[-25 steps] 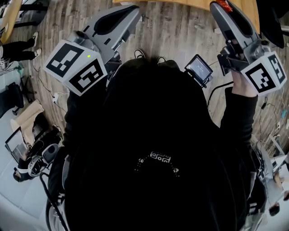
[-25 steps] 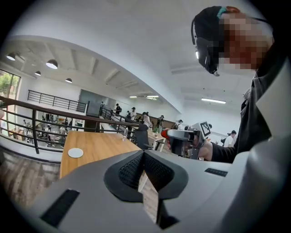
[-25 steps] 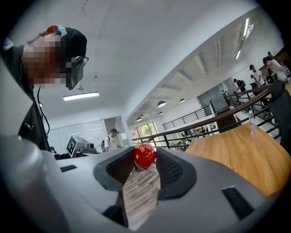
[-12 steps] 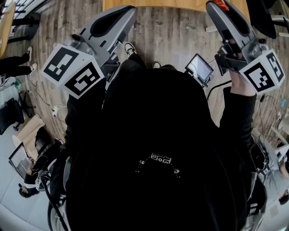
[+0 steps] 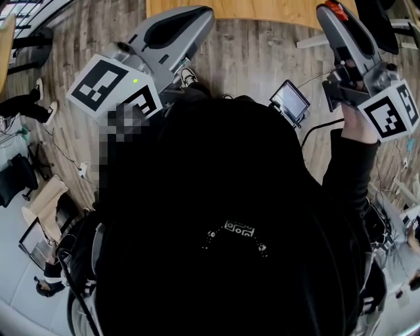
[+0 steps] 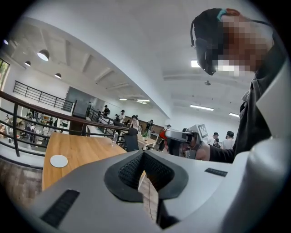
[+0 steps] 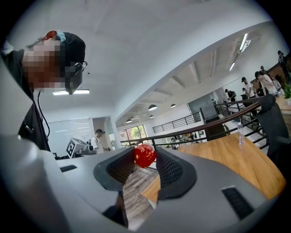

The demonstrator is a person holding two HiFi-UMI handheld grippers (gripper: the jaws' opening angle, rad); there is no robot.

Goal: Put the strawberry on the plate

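The right gripper (image 7: 145, 167) has its jaws partway apart and clamped on the strawberry (image 7: 145, 155). The fruit sits right at the jaw tips, pinched from both sides between the ribbed pads (image 7: 169, 169), and its red top shows above them. In the head view it is a red spot at the far end of this gripper, at the top edge of the picture by the near edge of the table (image 5: 262, 6). A hand (image 5: 355, 125) in a black sleeve grips the handle just behind the marker cube (image 5: 392, 113).

The left gripper (image 6: 142, 157) is closed, its pads meeting at the tips with nothing between them. It is held up at the person's left, with its marker cube (image 5: 113, 92) toward the body and its jaws pointing at the table edge.

The left gripper view looks across the wooden tabletop, where the plate (image 6: 59, 160), small, white and round, lies flat on the left part. In that view the right gripper shows far to the right, raised off the table, so the strawberry is in the air and well apart from the plate.

Farther out, the right gripper view shows a clear bottle (image 7: 240, 134) standing on the table before a dark railing (image 7: 200, 129). A small screen (image 5: 289, 101) hangs at the person's chest, between the grippers. Below lies the plank floor (image 5: 249, 59), and other people (image 6: 134, 122) stand in the hall behind.
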